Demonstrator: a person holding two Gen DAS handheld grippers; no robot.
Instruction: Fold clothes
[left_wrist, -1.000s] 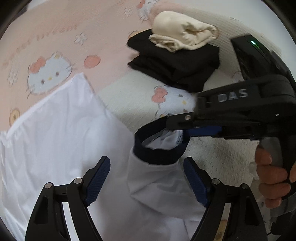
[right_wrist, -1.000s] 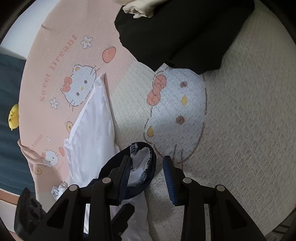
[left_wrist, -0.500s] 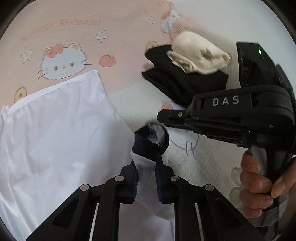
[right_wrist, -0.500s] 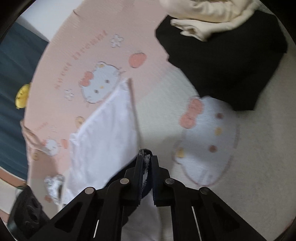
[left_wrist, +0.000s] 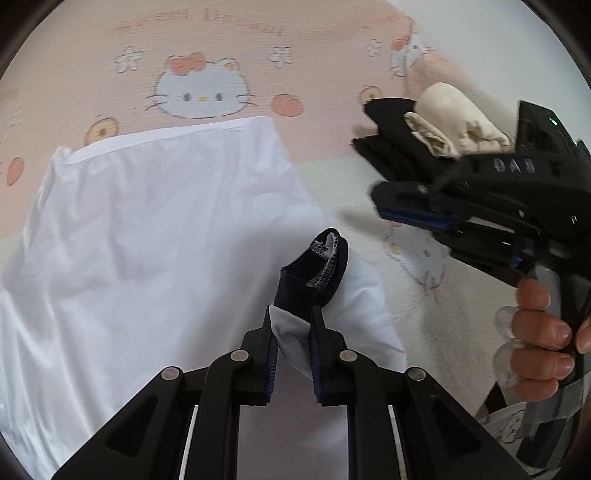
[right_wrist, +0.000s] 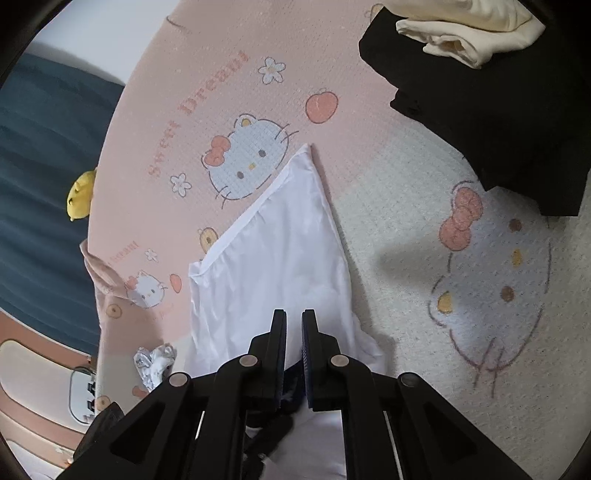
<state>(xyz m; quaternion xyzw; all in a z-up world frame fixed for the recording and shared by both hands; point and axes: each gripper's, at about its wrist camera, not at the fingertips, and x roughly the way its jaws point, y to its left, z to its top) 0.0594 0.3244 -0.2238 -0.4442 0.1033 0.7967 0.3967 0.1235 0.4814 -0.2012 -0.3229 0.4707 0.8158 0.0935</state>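
Folding goes best if the left tool (left_wrist: 292, 334), clamped on the navy cuff (left_wrist: 314, 275) of the white shirt (left_wrist: 147, 229) on the bed's blanket (left_wrist: 110, 74), draws the sleeve flat across; right tool (right_wrist: 293, 343) closed, apparently empty.

Thin white fabric garment (left_wrist: 147, 236) spread mostly flat across pink-and-cream cartoon-cat bedding, straight hemmed edge at the far side, light wrinkles throughout. White sleeve with dark navy cuff (left_wrist: 314, 273) raised off the cloth, cuff bunched and standing open, pale stitched inner seam showing. Same garment narrowing to a far corner (right_wrist: 295, 221). Well apart at the far right, folded black garment (left_wrist: 399, 147) with folded cream garment (left_wrist: 458, 125) stacked on top.
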